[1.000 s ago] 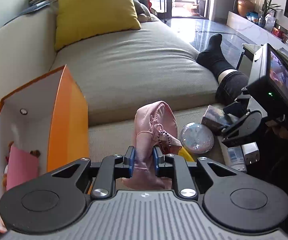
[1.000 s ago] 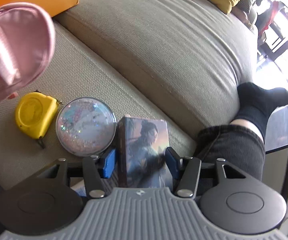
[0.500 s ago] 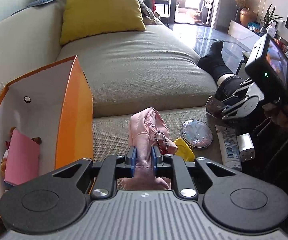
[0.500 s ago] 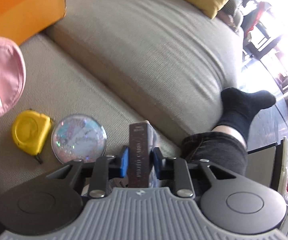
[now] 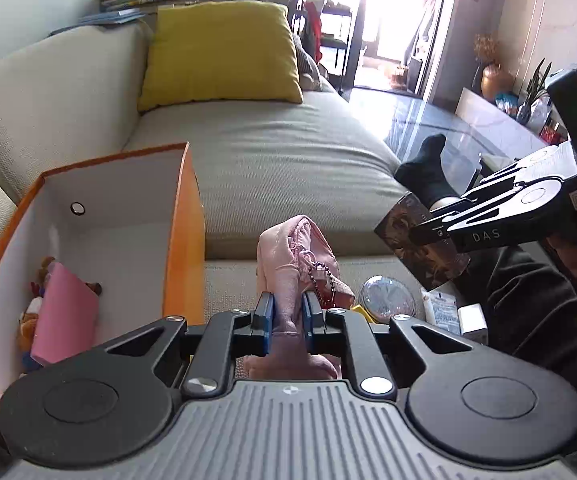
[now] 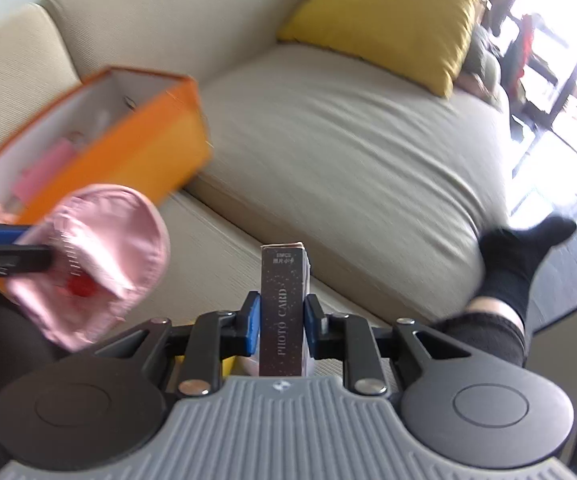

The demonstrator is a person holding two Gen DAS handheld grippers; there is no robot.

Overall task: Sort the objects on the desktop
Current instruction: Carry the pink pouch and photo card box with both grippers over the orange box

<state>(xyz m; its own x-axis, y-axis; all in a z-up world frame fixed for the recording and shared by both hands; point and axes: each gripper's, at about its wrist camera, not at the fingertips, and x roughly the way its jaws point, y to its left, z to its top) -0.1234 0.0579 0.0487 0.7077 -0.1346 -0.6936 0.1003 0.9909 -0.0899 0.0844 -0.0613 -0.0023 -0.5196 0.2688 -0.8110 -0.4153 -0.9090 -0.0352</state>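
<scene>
Strong daylight floods in from the doorway [image 5: 388, 20], blowing out to white glare. The right wrist view is motion-blurred, especially the orange box [image 6: 128, 144]. Fisheye curvature bends both frames' edges.

The narrow dark spine of the slim card box [image 6: 282, 312] read "PHOTO CARD". The black metal arm of the right gripper [image 5: 488, 232] bore the letters "DAS".

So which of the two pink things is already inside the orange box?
The flat pink card, leaning in the orange box beside a small toy. The other one, the soft pink pouch, is outside, pinched in the left tongs.
</scene>
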